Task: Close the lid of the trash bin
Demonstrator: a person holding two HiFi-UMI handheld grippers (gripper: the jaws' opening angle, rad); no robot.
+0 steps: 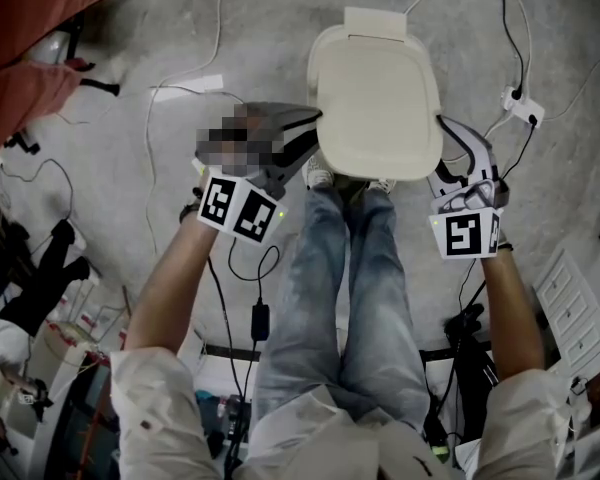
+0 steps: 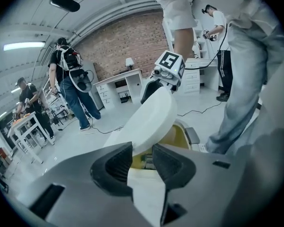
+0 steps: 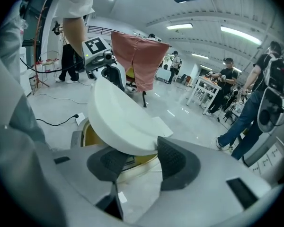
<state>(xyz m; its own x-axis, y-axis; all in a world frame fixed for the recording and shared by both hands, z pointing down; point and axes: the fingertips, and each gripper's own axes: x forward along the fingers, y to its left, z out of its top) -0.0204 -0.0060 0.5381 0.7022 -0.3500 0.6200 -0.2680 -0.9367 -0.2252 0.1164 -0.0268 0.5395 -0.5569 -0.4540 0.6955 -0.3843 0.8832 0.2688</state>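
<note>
The lid (image 1: 375,93) is a smooth, matte, cream plastic slab, a rounded rectangle with soft corners and a shallow domed top. A narrower flat tab (image 1: 375,23) sits at its far end. It rests on the trash bin (image 2: 179,135), which stands on the speckled grey concrete floor (image 1: 180,28) just beyond the person's shoes. The bin's glossy yellow inner wall shows under the lid, and a grey pedal (image 2: 192,135) juts from its near side. The lid's long axis runs near to far, away from the person. It is tilted, with the near edge raised and the far tab end low, so the opening gapes toward the person. The left gripper (image 2: 142,157) is at the lid's left edge and the right gripper (image 3: 143,150) at its right edge. Both have pale grey shells and dark ribbed rubber pads (image 2: 117,167). Each pair of jaws stands moderately apart with the lid's rim in the gap, and the pads do not press on it.
</note>
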